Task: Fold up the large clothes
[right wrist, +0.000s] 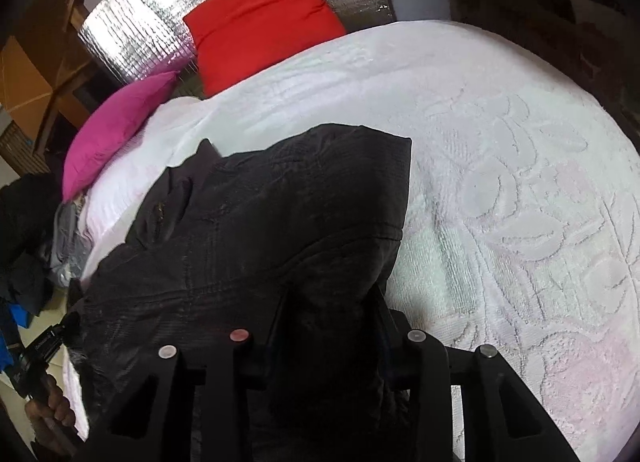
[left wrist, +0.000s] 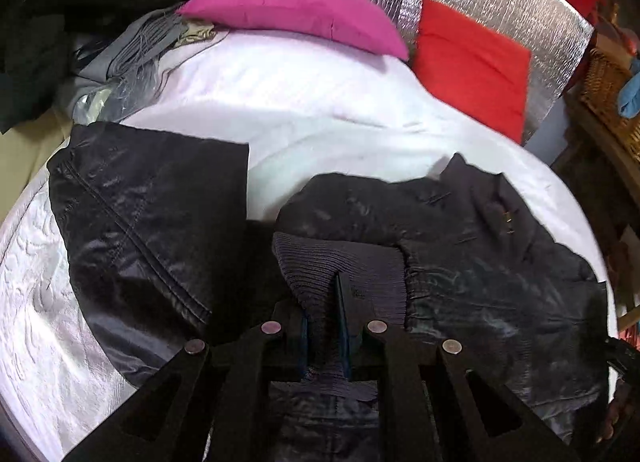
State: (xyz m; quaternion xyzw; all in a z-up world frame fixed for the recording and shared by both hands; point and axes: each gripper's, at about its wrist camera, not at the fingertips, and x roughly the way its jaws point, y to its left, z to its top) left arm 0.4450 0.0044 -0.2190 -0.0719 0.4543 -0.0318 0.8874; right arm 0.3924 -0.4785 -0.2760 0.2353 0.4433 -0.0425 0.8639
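Dark jacket (left wrist: pixel 460 230) spread on the white bedspread (left wrist: pixel 312 110), both grippers on it.

Left wrist view: the left gripper (left wrist: pixel 326 322) is pinched tight on the one ribbed cuff (left wrist: pixel 340 258); the jacket's length runs across the bed, one sleeve (left wrist: pixel 140 214) lying to the left. Two cushions behind, one pink (left wrist: pixel 292 6), one red (left wrist: pixel 472 62).
Right wrist view: the right gripper (right wrist: pixel 332 310) has a thick fold of jacket between narrowed jaws; whether the pads press I cannot tell.

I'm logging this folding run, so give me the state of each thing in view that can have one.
Black jacket: lying partly folded on the bed.
Ribbed cuff: pinched in the left tool.
Left tool: shut on the ribbed cuff.
Right tool: jacket fabric bunched between its fingers; grip unclear.
White bedspread: spread flat.
Pink pillow: lying flat.
Red pillow: propped upright.
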